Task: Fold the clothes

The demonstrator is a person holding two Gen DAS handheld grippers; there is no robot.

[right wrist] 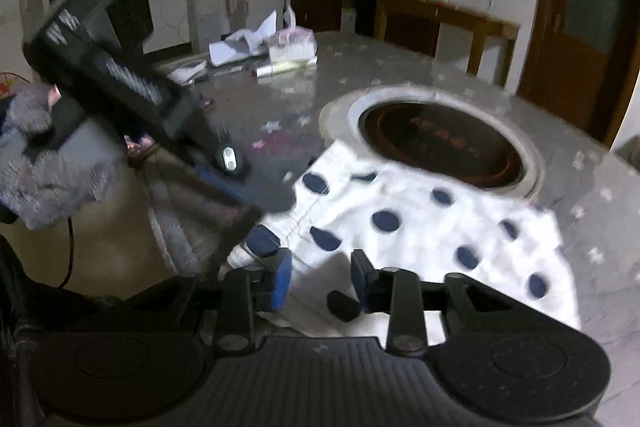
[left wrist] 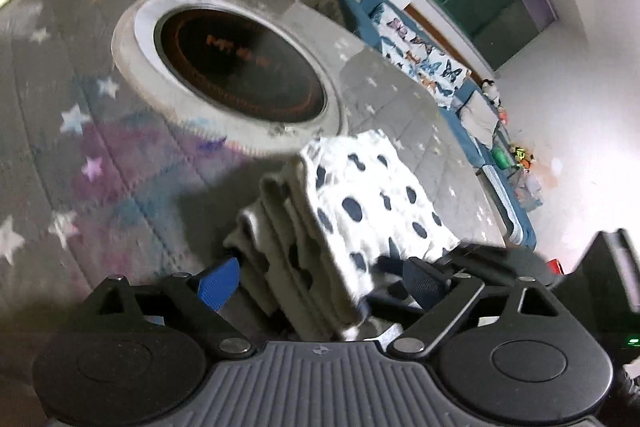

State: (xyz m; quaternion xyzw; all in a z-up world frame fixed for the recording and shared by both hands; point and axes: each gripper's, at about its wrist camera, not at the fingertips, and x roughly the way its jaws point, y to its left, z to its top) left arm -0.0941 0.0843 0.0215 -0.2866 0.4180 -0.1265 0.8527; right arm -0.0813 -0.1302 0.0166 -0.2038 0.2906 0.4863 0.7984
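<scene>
A white garment with dark blue dots point(left wrist: 372, 195) point(right wrist: 432, 231) lies folded in several layers on the grey star-patterned table point(left wrist: 80, 155) point(right wrist: 592, 187), beside the round black cooktop point(left wrist: 240, 67) point(right wrist: 444, 147). My left gripper point(left wrist: 320, 279) has its blue pads wide apart on either side of the thick folded stack, which sits between them. My right gripper point(right wrist: 320, 279) has its blue pads apart around the garment's near edge. The left gripper's body point(right wrist: 112, 67) shows at the garment's left end in the right wrist view.
A tissue pack point(right wrist: 292, 45) and papers point(right wrist: 240, 47) lie at the table's far side. A wooden sideboard point(right wrist: 448, 23) and door point(right wrist: 584, 11) stand behind. A blue sofa point(left wrist: 460, 87) with a butterfly cloth runs beyond the table.
</scene>
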